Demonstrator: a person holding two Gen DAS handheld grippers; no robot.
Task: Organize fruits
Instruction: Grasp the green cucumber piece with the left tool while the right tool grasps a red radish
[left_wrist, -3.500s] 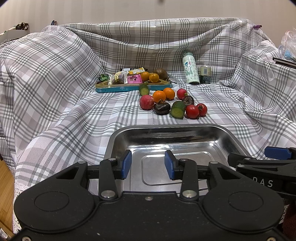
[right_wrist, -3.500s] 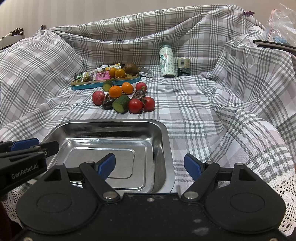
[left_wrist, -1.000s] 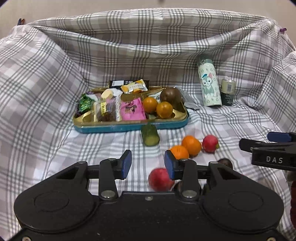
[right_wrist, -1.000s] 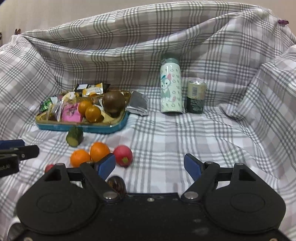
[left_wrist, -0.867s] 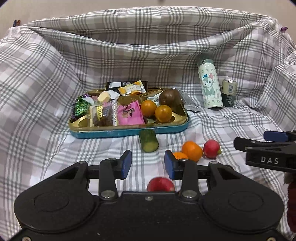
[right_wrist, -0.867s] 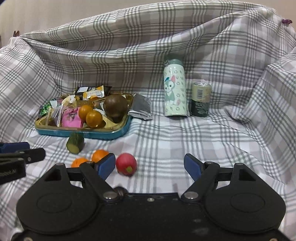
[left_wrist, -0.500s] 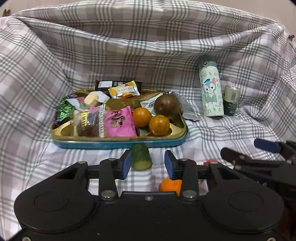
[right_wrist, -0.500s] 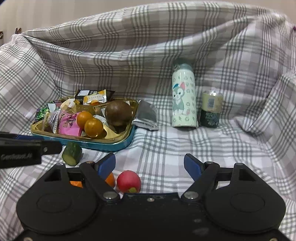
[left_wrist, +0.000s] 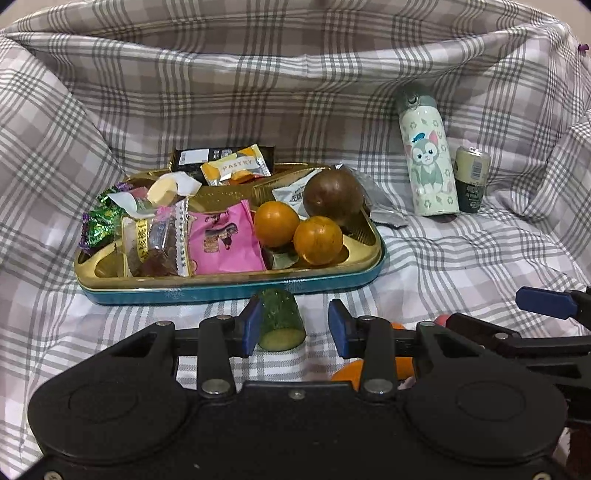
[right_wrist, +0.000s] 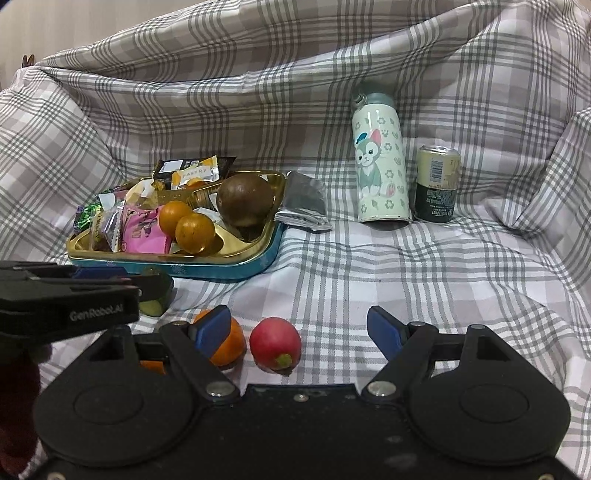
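Observation:
A cut cucumber piece lies on the checked cloth just before the blue and gold tin. My left gripper stands open around it, its left pad close to the cucumber's side. Two oranges and a brown round fruit sit in the tin among snack packets. My right gripper is open over a red round fruit, with an orange behind its left pad. The left gripper's side crosses the right wrist view and hides most of the cucumber.
A cartoon-printed bottle and a green can stand at the back right. A silver foil packet lies beside the tin. The cloth rises in folds at the back and both sides. More fruit is partly hidden under my left gripper.
Both grippers moved forward, away from the steel tray and over the fruit pile toward the tin. The cucumber piece now lies between my left gripper's pads; the red fruit sits between the right's.

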